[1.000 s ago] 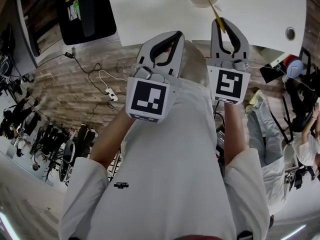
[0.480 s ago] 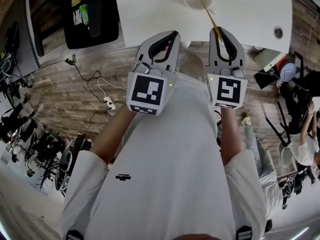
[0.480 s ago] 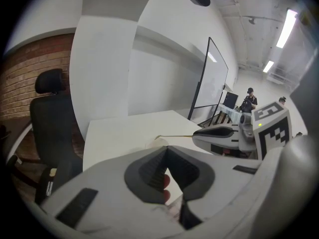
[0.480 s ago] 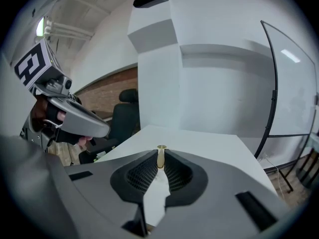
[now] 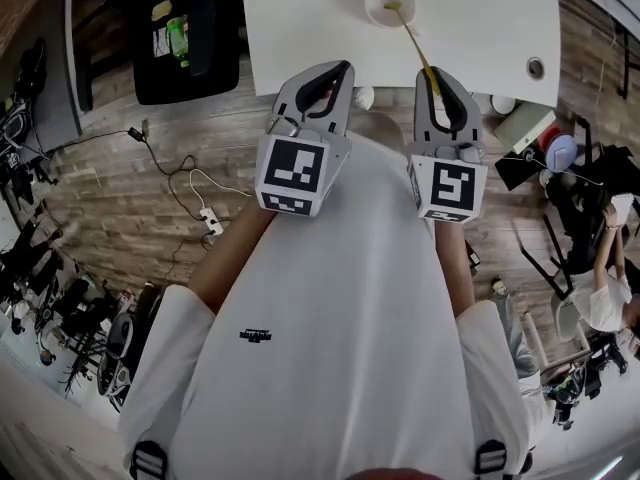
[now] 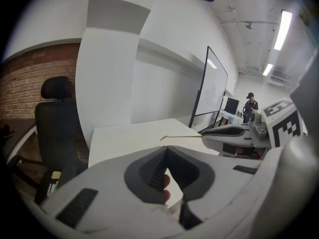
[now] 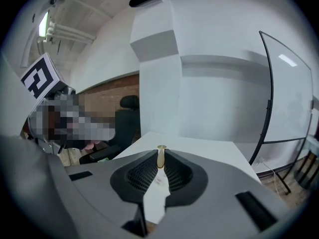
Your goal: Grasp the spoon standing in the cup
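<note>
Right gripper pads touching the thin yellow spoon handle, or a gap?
Touching. In the right gripper view the thin yellow spoon handle sits pinched between the dark ribbed pads of the right gripper at their tips, no gap either side.

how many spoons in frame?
1. The spoon runs from the cup on the white table to the right gripper, whose jaws are shut on its handle. No other spoon is visible.

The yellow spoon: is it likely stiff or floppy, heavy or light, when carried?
Probably stiff: the spoon juts straight from the right gripper, held at one end, without sagging. Likely light, being so thin. It may pivot, since the fingers pinch only its end.
</note>
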`<state>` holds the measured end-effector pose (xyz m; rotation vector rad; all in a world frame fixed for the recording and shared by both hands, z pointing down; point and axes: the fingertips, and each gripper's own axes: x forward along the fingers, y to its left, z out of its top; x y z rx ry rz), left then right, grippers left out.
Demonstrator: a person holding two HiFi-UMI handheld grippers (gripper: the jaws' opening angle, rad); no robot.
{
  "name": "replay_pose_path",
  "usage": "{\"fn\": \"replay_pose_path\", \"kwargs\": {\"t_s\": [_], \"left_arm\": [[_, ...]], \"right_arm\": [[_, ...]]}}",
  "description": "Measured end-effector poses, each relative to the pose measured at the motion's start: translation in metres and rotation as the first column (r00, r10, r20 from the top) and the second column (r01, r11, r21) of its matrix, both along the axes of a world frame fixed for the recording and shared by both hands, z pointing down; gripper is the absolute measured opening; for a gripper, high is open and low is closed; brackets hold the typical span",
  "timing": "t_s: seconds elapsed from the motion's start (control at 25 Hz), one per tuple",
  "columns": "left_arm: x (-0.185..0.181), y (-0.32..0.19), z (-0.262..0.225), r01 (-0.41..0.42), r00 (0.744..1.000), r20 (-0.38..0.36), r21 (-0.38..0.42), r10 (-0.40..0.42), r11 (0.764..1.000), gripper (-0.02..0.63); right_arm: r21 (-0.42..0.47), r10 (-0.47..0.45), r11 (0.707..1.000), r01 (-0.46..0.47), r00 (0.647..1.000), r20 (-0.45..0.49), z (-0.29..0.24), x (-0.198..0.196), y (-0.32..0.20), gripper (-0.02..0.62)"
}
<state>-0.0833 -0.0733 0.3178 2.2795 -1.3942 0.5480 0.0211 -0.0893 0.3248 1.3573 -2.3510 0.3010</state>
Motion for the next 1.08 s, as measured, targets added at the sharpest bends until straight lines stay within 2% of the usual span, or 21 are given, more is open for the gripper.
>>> {"fn": "replay_pose_path", "kwargs": {"t_s": [0.56, 1.08], "left_arm": [[-0.012, 0.002, -0.028, 0.045, 0.999, -0.025, 0.077, -0.043, 0.996, -0.003], [-0.013, 0.014, -0.033, 0.044, 0.999, -0.027, 0.088, -0.042, 0.995, -0.003]], "right_arm": [[0.057, -0.003, 0.998, 0.003, 1.000, 0.010, -0.031, -0.001, 0.008, 0.040], [0.055, 0.002, 0.998, -0.002, 1.000, 0.005, -0.033, 0.004, 0.020, 0.040]]}}
